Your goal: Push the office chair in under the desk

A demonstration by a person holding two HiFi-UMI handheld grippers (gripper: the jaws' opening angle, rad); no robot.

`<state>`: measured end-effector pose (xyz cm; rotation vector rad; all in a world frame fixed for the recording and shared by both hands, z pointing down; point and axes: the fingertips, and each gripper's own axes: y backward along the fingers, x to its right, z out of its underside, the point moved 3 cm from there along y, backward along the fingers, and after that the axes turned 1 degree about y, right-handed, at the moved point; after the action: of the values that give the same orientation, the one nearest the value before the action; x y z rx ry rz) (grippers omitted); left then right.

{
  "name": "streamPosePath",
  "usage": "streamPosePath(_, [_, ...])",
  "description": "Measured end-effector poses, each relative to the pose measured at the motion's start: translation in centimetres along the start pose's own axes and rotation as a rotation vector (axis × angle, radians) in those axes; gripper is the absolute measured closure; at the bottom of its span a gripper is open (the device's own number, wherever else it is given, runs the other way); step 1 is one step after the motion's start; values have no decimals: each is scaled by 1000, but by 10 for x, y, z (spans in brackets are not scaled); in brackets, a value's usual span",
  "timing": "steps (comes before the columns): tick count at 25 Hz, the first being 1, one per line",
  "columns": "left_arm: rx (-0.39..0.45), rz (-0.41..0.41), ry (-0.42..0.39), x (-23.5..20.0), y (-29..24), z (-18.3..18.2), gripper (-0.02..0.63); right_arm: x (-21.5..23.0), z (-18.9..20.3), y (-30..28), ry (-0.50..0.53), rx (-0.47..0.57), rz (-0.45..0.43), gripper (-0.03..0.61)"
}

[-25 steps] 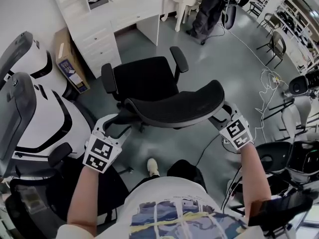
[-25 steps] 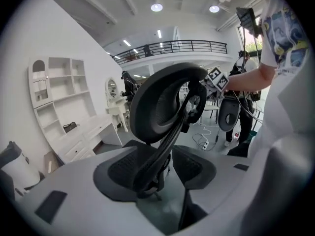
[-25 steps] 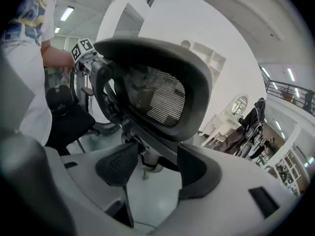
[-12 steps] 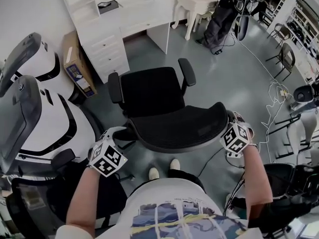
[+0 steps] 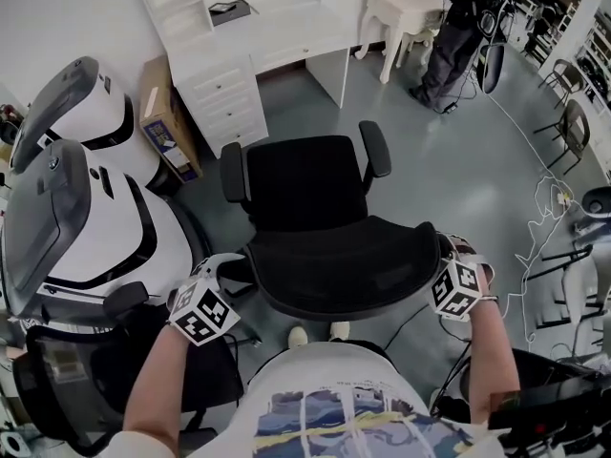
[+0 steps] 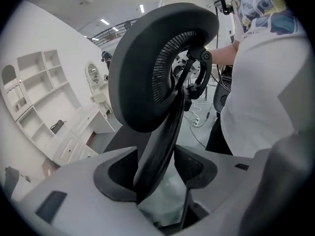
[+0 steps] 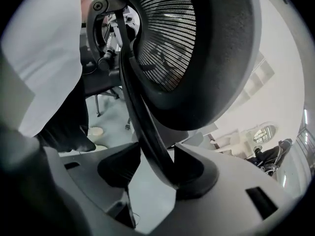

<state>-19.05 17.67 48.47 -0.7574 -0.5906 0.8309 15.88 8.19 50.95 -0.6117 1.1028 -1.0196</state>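
Nearer than before to the desk (image 5: 286,36) at 12 o'clock, the chair (image 5: 305,184) has its frame between the left gripper (image 6: 155,173)'s wide-apart fingers (image 6: 115,173) and the right gripper (image 7: 152,168)'s closing ones.

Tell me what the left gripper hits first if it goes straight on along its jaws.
The left gripper would likely meet the chair's back strut, already between its open jaws, then the backrest.

Office chair (image 5: 310,184) before desk (image 5: 286,38), seemingly apart; carton (image 5: 168,120) left of desk.
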Motion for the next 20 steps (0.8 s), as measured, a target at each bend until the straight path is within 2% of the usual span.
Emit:
streamPosePath(12, [-27,-16,19,-25,-26,-21,379,52,11,-23,36,45,5,353])
streamPosePath(20, [-13,-40,32,-49,-41,-44,369,85,21,-28,44,71,-11,359])
